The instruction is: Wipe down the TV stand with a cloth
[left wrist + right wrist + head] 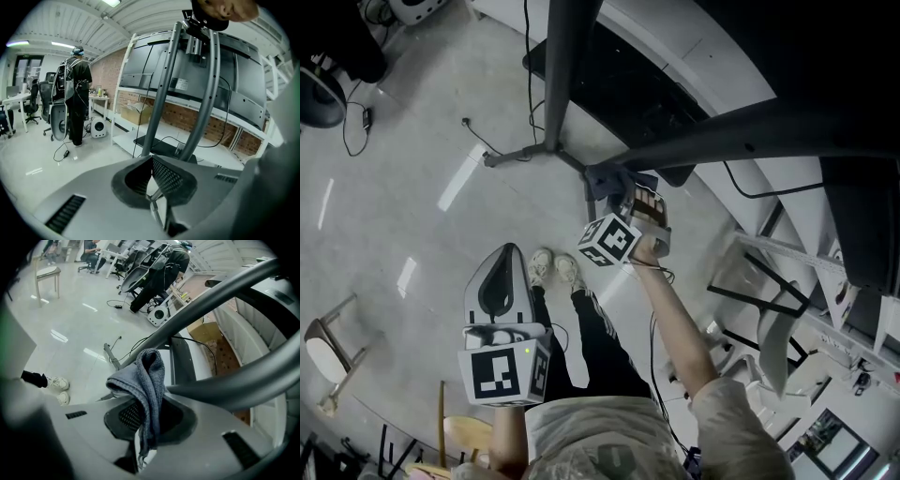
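The TV stand is a dark grey frame. One leg runs down to its floor base, and another bar slants off to the right. My right gripper is shut on a grey cloth and holds it against the slanted bar near the base. In the right gripper view the cloth hangs bunched from the right gripper, between two stand bars. My left gripper hangs low over the floor, shut and holding nothing. In its own view the left gripper faces the two stand poles.
White shelving with dark screens and a cardboard box stands behind the stand. A person stands beside office chairs at the left. Cables trail over the floor. A wooden chair stands at my left, my shoes below.
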Available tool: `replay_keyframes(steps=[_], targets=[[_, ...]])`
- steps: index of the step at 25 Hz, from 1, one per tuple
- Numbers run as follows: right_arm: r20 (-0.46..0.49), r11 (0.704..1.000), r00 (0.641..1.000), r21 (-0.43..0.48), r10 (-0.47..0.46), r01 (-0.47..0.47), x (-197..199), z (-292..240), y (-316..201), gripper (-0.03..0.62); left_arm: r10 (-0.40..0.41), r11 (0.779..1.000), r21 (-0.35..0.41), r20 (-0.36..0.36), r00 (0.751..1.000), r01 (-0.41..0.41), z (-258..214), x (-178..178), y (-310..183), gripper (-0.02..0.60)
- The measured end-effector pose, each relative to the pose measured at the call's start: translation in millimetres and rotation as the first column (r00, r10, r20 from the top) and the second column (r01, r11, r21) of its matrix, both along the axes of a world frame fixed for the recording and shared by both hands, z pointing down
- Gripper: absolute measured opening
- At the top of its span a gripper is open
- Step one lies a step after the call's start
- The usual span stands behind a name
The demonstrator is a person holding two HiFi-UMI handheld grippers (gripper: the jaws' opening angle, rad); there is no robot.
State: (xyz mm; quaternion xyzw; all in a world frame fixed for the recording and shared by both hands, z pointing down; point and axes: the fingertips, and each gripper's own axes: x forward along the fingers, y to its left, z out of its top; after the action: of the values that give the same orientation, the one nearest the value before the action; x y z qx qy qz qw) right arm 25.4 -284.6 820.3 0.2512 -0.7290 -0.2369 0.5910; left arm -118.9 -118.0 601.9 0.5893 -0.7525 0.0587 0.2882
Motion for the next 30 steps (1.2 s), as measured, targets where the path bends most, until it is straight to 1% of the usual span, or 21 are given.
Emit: replay_keyframes(steps=[2, 8, 12, 15, 18, 20, 21, 22, 23, 24, 27, 28, 30], targets=[[-0.006, 1.000, 1.000, -0.001, -0.006, 0.006, 1, 6, 1, 0.058, -0.007, 1.000, -0.023, 0.003, 1.000, 0.007, 6, 0, 5, 0.015], [-0.019, 1.000, 1.000, -0.006, -0.016, 0.016, 3, 17, 2, 0.057, -0.010, 0.999, -0.040, 0.006, 1.000, 0.010, 15, 2, 12, 0.015], [-0.006, 1.000, 1.000, -0.016, -0.004, 0.004, 1, 13, 1, 0.058, -0.014, 1.000, -0.023, 0.008, 1.000, 0.014, 12, 3, 11, 0.015], [0.020, 1.000, 1.000, -0.012, -0.005, 0.005, -3, -6, 8, 0.058, -0.011, 1.000, -0.007, 0.019, 1.000, 0.011, -2, 2, 10, 0.015], [0.077, 1.000, 0.997, 0.005, -0.003, 0.003, -11, -46, 14, 0.057, -0.002, 0.999, 0.036, 0.039, 0.999, 0.000, -28, 0, 9, 0.015], [0.161, 1.000, 0.987, 0.022, 0.011, -0.015, -23, -86, 11, 0.058, -0.003, 0.997, 0.078, 0.063, 0.998, -0.002, -51, -5, 3, 0.015], [0.218, 0.999, 0.976, 0.028, 0.019, -0.026, -31, -108, 8, 0.058, -0.009, 0.994, 0.105, 0.077, 0.997, 0.001, -65, -8, -1, 0.015], [0.283, 0.999, 0.959, 0.025, 0.031, -0.039, -40, -132, 7, 0.057, -0.019, 0.991, 0.131, 0.089, 0.996, 0.007, -80, -12, -5, 0.015], [0.354, 0.998, 0.934, 0.010, 0.048, -0.055, -47, -157, 7, 0.058, -0.032, 0.988, 0.153, 0.097, 0.995, 0.017, -95, -15, -8, 0.015], [0.430, 0.997, 0.900, -0.013, 0.070, -0.071, -53, -182, 9, 0.058, -0.044, 0.985, 0.170, 0.106, 0.993, 0.025, -110, -19, -10, 0.015], [0.634, 0.993, 0.765, -0.081, 0.115, -0.082, -70, -256, 21, 0.058, -0.048, 0.970, 0.241, 0.157, 0.986, 0.009, -152, -25, -14, 0.015], [0.683, 0.993, 0.721, -0.090, 0.116, -0.074, -73, -279, 28, 0.058, -0.049, 0.964, 0.265, 0.176, 0.983, 0.000, -165, -26, -14, 0.015], [0.758, 0.994, 0.644, -0.096, 0.105, -0.050, -74, -320, 46, 0.058, -0.057, 0.956, 0.292, 0.200, 0.978, -0.004, -187, -26, -9, 0.015]])
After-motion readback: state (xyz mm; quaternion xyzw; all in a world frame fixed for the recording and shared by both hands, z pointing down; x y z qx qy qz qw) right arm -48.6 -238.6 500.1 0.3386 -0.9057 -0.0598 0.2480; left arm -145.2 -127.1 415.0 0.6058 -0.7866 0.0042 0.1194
